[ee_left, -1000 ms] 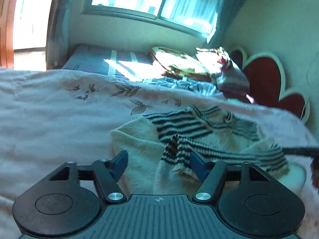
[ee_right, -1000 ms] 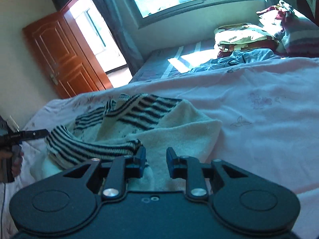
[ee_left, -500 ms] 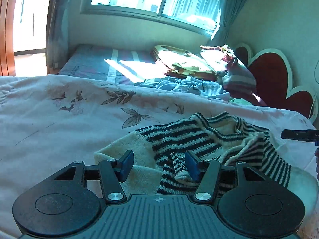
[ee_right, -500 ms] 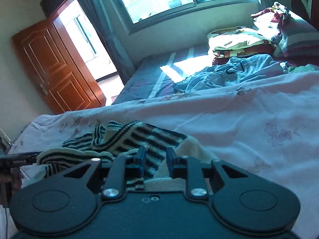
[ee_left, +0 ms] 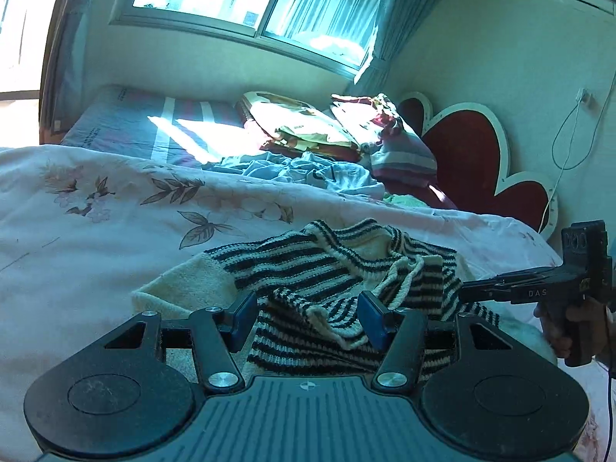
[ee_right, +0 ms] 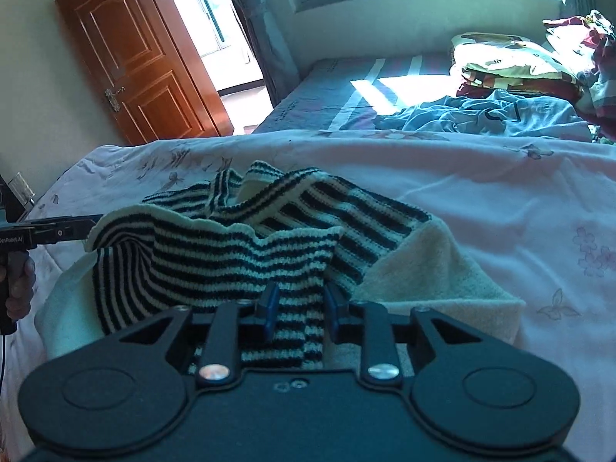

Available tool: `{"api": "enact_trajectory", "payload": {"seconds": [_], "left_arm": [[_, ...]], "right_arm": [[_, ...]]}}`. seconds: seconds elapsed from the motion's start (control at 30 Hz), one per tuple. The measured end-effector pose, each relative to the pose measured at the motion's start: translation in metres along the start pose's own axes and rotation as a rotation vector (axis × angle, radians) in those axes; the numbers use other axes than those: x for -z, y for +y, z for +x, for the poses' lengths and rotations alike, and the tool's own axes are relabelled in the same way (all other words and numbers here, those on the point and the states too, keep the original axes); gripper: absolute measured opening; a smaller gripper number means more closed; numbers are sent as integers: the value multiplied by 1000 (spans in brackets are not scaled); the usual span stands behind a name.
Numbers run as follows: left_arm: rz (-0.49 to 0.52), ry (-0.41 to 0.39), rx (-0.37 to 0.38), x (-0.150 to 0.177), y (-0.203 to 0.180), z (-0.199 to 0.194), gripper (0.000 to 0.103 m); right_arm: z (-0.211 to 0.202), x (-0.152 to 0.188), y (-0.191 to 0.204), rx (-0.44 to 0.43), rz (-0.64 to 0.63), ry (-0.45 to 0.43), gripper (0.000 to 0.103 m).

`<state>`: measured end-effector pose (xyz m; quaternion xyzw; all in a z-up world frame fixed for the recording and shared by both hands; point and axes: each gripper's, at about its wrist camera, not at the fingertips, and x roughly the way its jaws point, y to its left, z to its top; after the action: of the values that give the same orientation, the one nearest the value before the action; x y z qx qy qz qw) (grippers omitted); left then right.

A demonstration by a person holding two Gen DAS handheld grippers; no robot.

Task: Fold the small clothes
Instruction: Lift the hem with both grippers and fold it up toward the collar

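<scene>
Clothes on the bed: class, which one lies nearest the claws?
The striped sweater, right at the left claw; the crumpled blue garment lies farther back.

sweater (ee_right: 238,254) hem hidden behind right claw (ee_right: 300,310), headboard (ee_left: 473,161) partly behind bedding

Sweater (ee_left: 331,269) on quilt (ee_left: 96,238), pillows (ee_left: 300,123) behind (by headboard (ee_left: 473,161))

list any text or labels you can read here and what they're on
"DAS" on the right gripper, along its side, seen from the left wrist view.
"GenRobot.AI" on the left gripper, by its handle, seen from the right wrist view; the first letters are cut off at the frame edge.
Small print on the mattress edge: too blurred to read.
</scene>
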<state>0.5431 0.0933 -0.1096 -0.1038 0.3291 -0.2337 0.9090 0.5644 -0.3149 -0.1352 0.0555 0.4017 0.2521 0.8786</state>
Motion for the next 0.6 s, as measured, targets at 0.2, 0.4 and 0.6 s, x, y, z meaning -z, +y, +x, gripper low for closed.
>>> {"api": "enact_trajectory", "payload": {"seconds": [0.2, 0.4, 0.6], "left_arm": [[-14, -27, 2, 1, 7, -3, 86], [54, 31, -27, 0, 2, 13, 84], [192, 169, -114, -4, -16, 50, 28]], "right_arm": [[-1, 1, -7, -22, 37, -8, 25], [2, -2, -9, -48, 53, -4, 27], [6, -1, -1, -34, -4, 0, 7]]}}
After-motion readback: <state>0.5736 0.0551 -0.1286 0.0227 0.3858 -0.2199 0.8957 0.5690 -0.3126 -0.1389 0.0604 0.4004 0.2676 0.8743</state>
